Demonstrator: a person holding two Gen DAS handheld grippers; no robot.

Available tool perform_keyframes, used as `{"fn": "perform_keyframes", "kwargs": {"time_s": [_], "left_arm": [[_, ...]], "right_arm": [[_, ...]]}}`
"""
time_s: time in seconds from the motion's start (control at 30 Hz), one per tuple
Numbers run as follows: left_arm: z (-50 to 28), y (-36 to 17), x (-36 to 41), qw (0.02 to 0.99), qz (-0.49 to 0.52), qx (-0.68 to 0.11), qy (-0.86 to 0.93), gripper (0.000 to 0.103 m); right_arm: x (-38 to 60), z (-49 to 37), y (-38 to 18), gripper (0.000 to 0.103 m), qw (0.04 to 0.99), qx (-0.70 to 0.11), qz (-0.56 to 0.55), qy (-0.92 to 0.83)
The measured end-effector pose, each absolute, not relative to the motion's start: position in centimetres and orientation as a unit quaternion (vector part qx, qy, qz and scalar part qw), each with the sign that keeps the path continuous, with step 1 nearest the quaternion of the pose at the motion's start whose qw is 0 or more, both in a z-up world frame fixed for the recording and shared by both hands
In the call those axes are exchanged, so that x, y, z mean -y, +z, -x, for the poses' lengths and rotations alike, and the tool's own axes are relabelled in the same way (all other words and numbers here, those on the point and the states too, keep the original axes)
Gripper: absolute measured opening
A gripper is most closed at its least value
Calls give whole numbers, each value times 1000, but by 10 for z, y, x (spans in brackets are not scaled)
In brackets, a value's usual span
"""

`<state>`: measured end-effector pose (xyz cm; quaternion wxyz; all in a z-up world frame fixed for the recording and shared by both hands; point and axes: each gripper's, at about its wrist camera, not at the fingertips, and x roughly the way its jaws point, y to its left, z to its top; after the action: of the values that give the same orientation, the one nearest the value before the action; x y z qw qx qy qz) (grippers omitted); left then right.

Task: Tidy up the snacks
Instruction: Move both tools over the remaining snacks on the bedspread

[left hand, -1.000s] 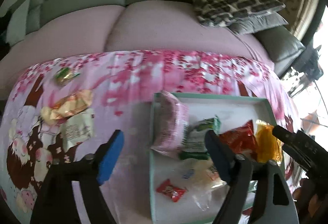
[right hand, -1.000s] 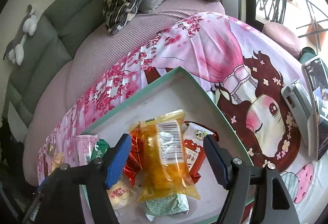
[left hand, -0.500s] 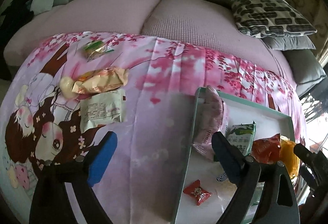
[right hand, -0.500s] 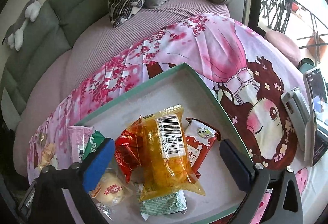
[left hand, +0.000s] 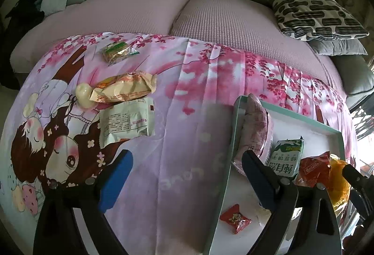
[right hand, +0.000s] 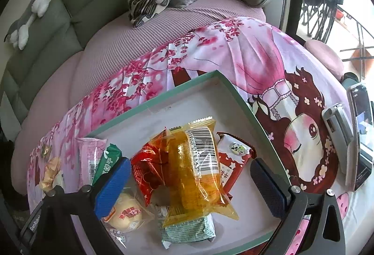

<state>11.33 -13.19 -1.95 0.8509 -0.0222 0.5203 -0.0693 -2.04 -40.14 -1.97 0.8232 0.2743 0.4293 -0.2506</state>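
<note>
A green-rimmed white tray (right hand: 236,93) (left hand: 235,124) on the pink cloth holds several snacks: a yellow packet (right hand: 196,168), a red packet (right hand: 147,173), a pink packet (left hand: 254,129), a green-and-white packet (left hand: 287,157) and a small red candy (left hand: 235,222). Loose on the cloth to the left lie a white packet (left hand: 127,122), an orange-cream packet (left hand: 124,89) and a small green packet (left hand: 118,50). My left gripper (left hand: 187,178) is open and empty over the cloth at the tray's left rim. My right gripper (right hand: 190,185) is open, above the yellow packet.
A grey sofa with pink seat covers (left hand: 210,9) lies behind the cloth. A patterned cushion (left hand: 315,14) sits at the right. A phone (right hand: 361,138) and a grey device (right hand: 336,124) lie on the cloth right of the tray. A plush toy (right hand: 28,19) rests on the sofa back.
The left gripper has swung left, from over the tray to the cloth beside it, bringing the loose snacks into view. The right gripper's jaws have spread wider, the yellow packet lying in the tray.
</note>
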Motion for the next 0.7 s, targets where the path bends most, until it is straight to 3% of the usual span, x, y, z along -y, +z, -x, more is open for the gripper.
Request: {"fn": "perform_keyframes", "kwargs": {"time_s": [0.7], "left_arm": [[-117,26,63,880,-4,-475,18,94]], "right_arm": [[345,9,29,103,868,-384,-231,-215]]}}
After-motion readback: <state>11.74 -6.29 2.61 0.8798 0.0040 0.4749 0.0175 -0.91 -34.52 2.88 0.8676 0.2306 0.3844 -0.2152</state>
